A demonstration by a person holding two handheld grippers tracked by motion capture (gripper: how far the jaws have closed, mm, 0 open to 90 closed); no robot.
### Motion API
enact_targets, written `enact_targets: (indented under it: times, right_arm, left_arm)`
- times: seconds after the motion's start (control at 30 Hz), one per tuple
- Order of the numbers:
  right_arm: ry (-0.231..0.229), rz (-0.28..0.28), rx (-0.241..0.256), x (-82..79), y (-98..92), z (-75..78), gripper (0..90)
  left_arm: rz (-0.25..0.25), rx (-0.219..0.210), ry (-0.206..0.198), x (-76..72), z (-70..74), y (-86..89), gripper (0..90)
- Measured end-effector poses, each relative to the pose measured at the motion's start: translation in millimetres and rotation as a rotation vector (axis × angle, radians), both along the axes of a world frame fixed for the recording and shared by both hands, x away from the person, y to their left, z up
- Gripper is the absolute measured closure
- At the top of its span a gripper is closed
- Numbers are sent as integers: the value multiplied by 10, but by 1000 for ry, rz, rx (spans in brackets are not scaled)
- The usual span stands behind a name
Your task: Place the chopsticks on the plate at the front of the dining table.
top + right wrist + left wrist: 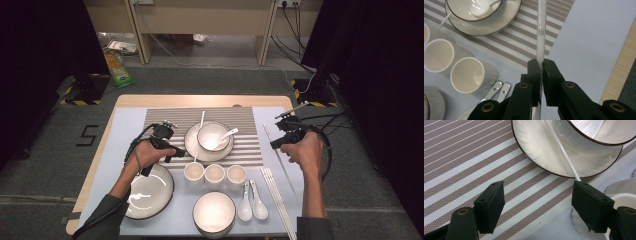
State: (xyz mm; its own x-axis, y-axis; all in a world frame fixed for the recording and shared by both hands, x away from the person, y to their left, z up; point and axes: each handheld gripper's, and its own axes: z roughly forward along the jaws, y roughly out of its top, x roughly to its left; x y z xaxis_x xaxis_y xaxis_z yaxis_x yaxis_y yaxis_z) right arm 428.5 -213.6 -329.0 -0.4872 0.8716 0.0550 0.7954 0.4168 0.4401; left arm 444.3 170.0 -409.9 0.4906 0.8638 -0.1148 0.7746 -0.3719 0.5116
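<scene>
Your right gripper [541, 66] has its fingers [534, 72] clenched on a white chopstick [541, 30]; the right gripper view shows the stick running straight up from between them, over the edge where the striped mat [524, 42] meets the pale blue sheet, with a small square mark printed on it. From the high view you see that same gripper [286, 131] at the right side of the counter [200, 100], with the chopstick [272, 137] slanting beside the mat's right edge, but the grip itself is too small to read there.

Your left gripper [537, 200] is released, fingers [490, 205] wide apart above the mat. Its own view shows a second white chopstick [564, 155] lying across the plate [534, 150] under the bowl [599, 135], its near end just beside the right-hand finger; whether they touch, you cannot tell. The high view places this gripper [167, 145] left of the plate [192, 142], near the three cups [215, 174].
</scene>
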Motion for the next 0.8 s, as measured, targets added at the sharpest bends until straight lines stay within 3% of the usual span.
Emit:
enact_targets:
  times: [0.33, 0.8]
  right_arm:
    - [-32, 50, 33, 22, 202, 158, 845]
    - [-55, 140, 72, 160, 805, 353, 845]
  left_arm:
    - [-9, -2, -5, -12, 19, -34, 260]
    - [-23, -26, -14, -51, 78, -47, 260]
